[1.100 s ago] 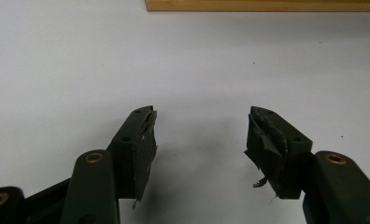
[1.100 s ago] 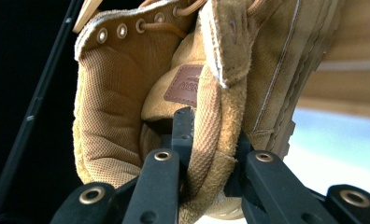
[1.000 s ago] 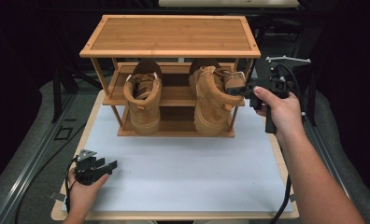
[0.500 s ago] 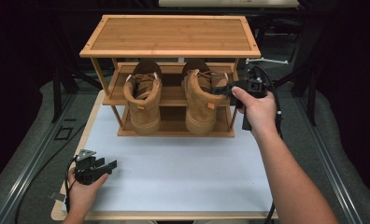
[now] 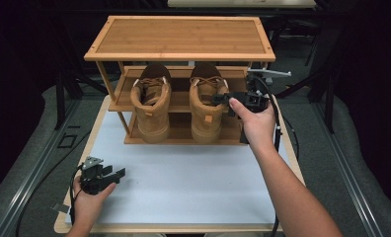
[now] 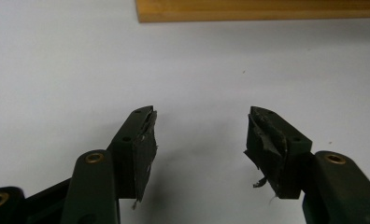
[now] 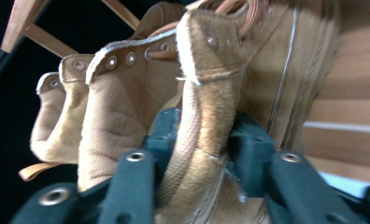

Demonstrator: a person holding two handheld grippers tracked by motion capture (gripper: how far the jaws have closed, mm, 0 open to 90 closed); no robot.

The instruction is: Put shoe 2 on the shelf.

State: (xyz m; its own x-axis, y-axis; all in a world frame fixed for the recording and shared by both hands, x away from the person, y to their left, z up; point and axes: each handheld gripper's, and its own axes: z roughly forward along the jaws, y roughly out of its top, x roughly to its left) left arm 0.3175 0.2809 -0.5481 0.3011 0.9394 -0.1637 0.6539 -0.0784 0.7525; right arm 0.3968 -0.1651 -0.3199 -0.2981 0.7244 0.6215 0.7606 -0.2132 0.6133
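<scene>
Seen from the high view, the right gripper point(image 5: 222, 98) sits at the collar of the right boot point(image 5: 207, 106), which stands toes-inward on the lower shelf of a bamboo shoe rack point(image 5: 179, 38) beside the left boot point(image 5: 152, 106); the person's right forearm reaches in from the bottom right, hand raised level with the shelf and the gripper pointing left into the boot's ankle. Both boots are tan suede, high-topped, with brown laces and padded collars, and their heels overhang the shelf toward the white table mat point(image 5: 183, 173). The left gripper point(image 5: 115, 174) rests low on the mat near the front left corner, well apart from the rack, held in a hand that comes in from the bottom edge. In the left gripper view, its jaws stand wide apart over bare white mat, nothing between them, with the edge of the rack point(image 6: 258, 11) across the top. In the right gripper view, the right boot's collar edge point(image 7: 206, 107) runs up between the two black jaws, which have just been opening; the pads flank the suede on either side with the collar between them, no longer pinching it, while the left boot point(image 7: 57, 116) shows farther off at the left.
</scene>
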